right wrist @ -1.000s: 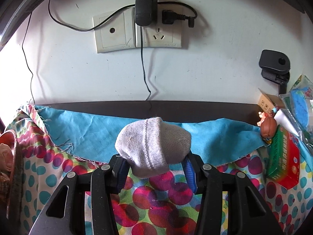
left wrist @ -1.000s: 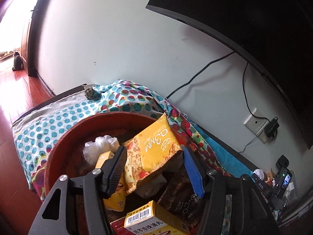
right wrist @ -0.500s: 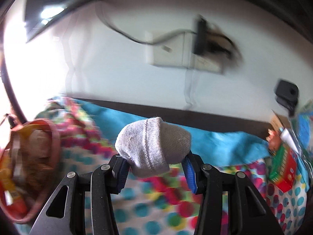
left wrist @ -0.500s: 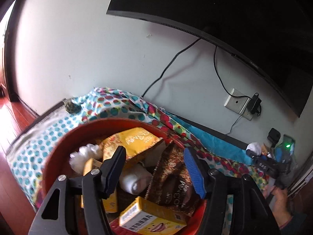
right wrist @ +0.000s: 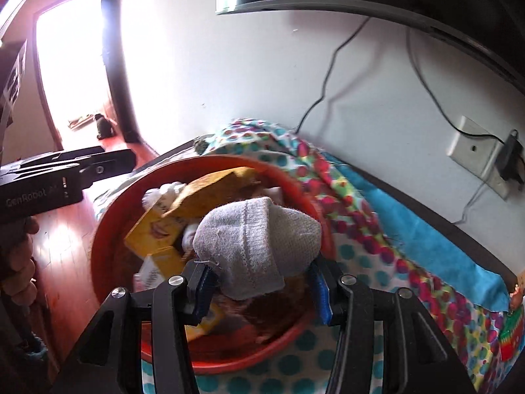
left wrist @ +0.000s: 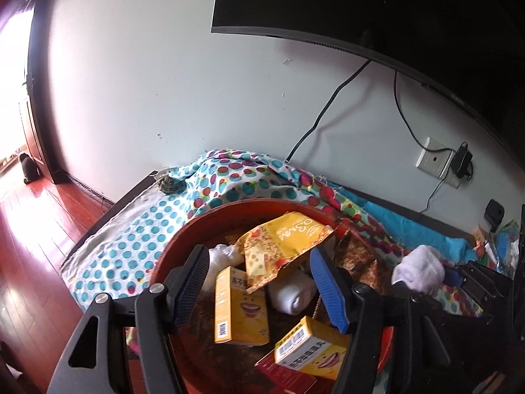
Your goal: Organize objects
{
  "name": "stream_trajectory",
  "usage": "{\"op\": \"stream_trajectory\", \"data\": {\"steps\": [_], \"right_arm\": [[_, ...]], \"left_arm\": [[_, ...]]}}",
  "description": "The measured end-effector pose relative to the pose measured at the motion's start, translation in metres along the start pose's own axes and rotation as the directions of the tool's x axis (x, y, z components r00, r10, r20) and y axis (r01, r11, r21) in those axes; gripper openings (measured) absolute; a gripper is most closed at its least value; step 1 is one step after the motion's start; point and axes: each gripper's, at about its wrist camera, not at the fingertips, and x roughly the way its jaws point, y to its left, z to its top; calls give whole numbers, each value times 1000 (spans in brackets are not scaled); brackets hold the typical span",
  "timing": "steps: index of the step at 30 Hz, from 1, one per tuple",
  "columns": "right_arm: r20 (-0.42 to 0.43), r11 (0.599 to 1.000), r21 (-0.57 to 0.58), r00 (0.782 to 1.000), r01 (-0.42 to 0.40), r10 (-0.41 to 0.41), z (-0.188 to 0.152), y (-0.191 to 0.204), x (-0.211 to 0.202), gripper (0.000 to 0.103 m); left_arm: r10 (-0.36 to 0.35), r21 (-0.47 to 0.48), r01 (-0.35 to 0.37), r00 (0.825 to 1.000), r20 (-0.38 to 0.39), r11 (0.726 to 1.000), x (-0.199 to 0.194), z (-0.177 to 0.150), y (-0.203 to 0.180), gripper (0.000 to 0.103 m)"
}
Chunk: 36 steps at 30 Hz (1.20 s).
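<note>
On the dotted cloth [left wrist: 131, 249] below a wall-mounted screen [left wrist: 377, 6], the right gripper [right wrist: 259, 282], jaws clenched on the rolled sock [right wrist: 259, 243] at frame centre, hovers over the red basin [right wrist: 111, 216]; judged next: release into it; left gripper [left wrist: 259, 285] spread, empty

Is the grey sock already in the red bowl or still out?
Out: the right gripper holds the sock clamped above the bowl.

A black television [left wrist: 393, 6] hangs above a wall socket [left wrist: 434, 157].
</note>
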Motion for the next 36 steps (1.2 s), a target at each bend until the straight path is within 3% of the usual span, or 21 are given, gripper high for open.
{"op": "stream_trajectory", "data": {"steps": [6,13,15,17,26,32,36], "right_arm": [[-54,1000,16,998,-12,13,-1,24,20,47],[-106,999,46,994,10,-5,-6,24,35,52],[-112,998,58,994,21,-15,-7,23,37,58],[-120,997,70,993,21,-13,-8,22,40,75],[-113,996,44,991,82,-76,-2,29,25,102],[-145,980,4,969,201,-199,-14,33,-4,102],[-170,984,4,969,181,-177,-32,30,-19,102]], "left_arm": [[2,20,-1,999,-50,1000,-1,-1,-1,66],[-4,-15,3,996,-86,1000,3,0,6,67],[-1,-26,-2,995,-97,1000,5,-1,8,67],[9,-29,-12,995,-104,1000,7,-1,10,67],[17,-51,-23,992,-122,998,7,0,11,67],[43,-60,-53,987,-153,997,0,-1,5,67],[19,-61,-33,976,-217,998,1,-16,-3,67]]}}
